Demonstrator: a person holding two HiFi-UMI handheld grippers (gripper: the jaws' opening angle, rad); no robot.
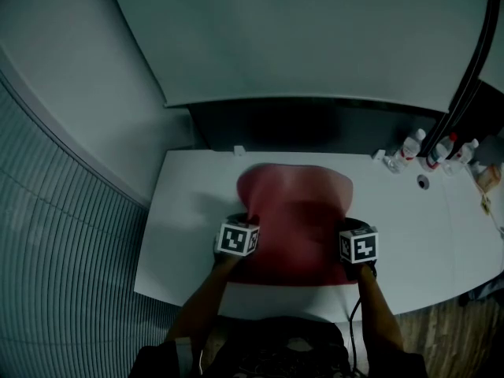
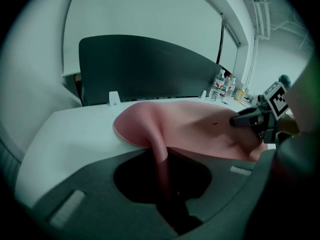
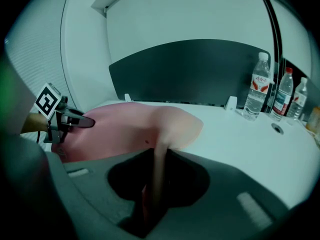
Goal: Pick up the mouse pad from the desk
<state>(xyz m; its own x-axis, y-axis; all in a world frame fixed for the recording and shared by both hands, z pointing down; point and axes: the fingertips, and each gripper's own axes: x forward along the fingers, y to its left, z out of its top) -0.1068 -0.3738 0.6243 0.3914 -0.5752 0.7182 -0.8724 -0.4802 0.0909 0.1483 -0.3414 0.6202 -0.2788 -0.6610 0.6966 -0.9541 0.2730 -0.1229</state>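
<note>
**Lifting a limp mouse pad by its near edge**

Left tool (image 2: 165, 180) and right tool (image 3: 154, 183) are each closed narrow on a pinched fold of the pink mouse pad (image 1: 295, 203), one near each front corner. The near edge is raised. The far part appears to rest on the white table (image 1: 193, 203), and the sheet sags between the grips.

Best handling, as I judge it:
- Raise both hands level and at one pace so the soft sheet neither twists nor slips a thin pinch.
- Peel the far edge up rather than dragging it.

The table is smooth. Water bottles (image 1: 411, 146) stand at its far right, well apart from the pad. A dark panel (image 1: 315, 124) lines the back edge, a ribbed wall (image 1: 47, 235) is at left, and wood floor (image 1: 445, 329) shows at right.
</note>
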